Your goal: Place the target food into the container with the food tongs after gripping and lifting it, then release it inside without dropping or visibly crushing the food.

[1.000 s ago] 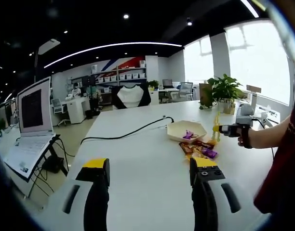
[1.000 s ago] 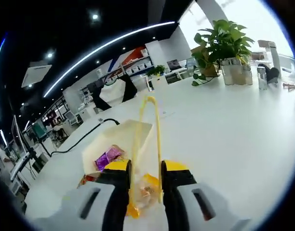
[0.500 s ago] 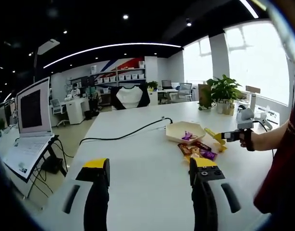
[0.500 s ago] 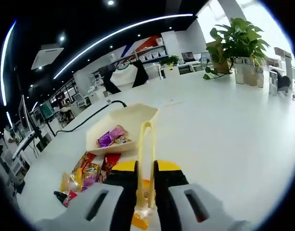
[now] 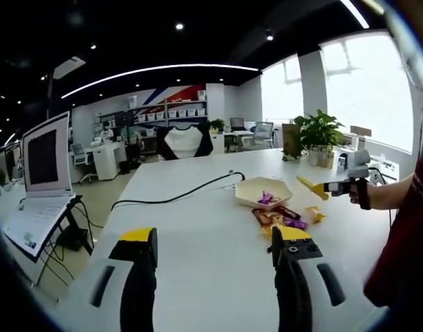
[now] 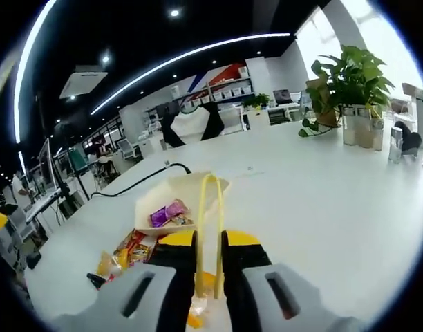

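A cream hexagonal container (image 5: 258, 190) (image 6: 171, 196) sits on the white table (image 5: 198, 228) with a purple packet (image 6: 167, 211) inside. Loose snack packets (image 5: 275, 216) (image 6: 126, 250) lie just in front of it, and a yellow packet (image 5: 314, 214) lies apart to the right. My right gripper (image 6: 209, 243) (image 5: 341, 186), held in a hand, is shut on yellow food tongs (image 6: 210, 221) (image 5: 309, 185). The tongs hover level above the table, aimed at the container, their arms close together. I see no food between them. My left gripper (image 5: 215, 238) stands open and empty over the near table.
A black cable (image 5: 177, 196) runs across the table to the container. An open laptop (image 5: 42, 173) stands off the left edge. A potted plant (image 5: 321, 130) (image 6: 346, 79) and small items sit at the far right. The person's forearm (image 5: 391, 194) reaches in from the right.
The right gripper rose from the packets and swung the tongs from pointing down to level. Its jaws squeezed the tongs' arms closer. The left gripper stayed put.
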